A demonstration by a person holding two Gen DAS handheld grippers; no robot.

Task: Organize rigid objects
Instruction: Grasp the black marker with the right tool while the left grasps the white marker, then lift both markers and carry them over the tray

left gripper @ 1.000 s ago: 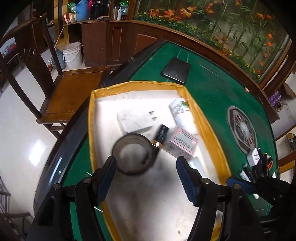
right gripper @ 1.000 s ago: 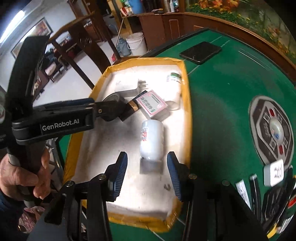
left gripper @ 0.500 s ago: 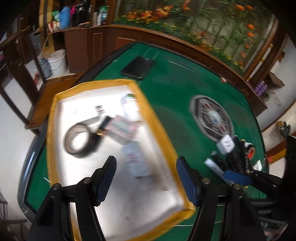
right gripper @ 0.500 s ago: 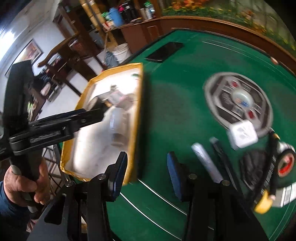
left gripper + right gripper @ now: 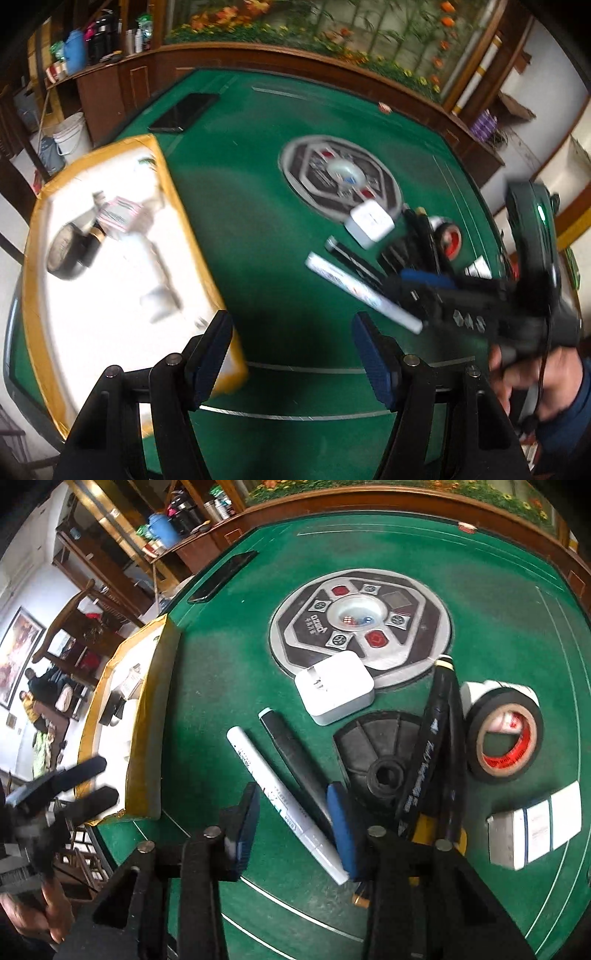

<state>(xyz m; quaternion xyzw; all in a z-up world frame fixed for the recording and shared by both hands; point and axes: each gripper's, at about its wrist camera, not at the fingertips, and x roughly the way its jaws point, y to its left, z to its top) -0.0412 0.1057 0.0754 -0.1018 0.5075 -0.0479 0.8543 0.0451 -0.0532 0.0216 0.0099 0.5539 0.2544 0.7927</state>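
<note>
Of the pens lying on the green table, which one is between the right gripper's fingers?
The white marker. Its near end lies between the open right gripper fingers; the black pen beside it and the black marker lie further right.

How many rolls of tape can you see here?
2. A black roll with a red core stands on the green table, right of the pens. A dark roll lies in the yellow-edged tray. Others may be hidden.
</note>
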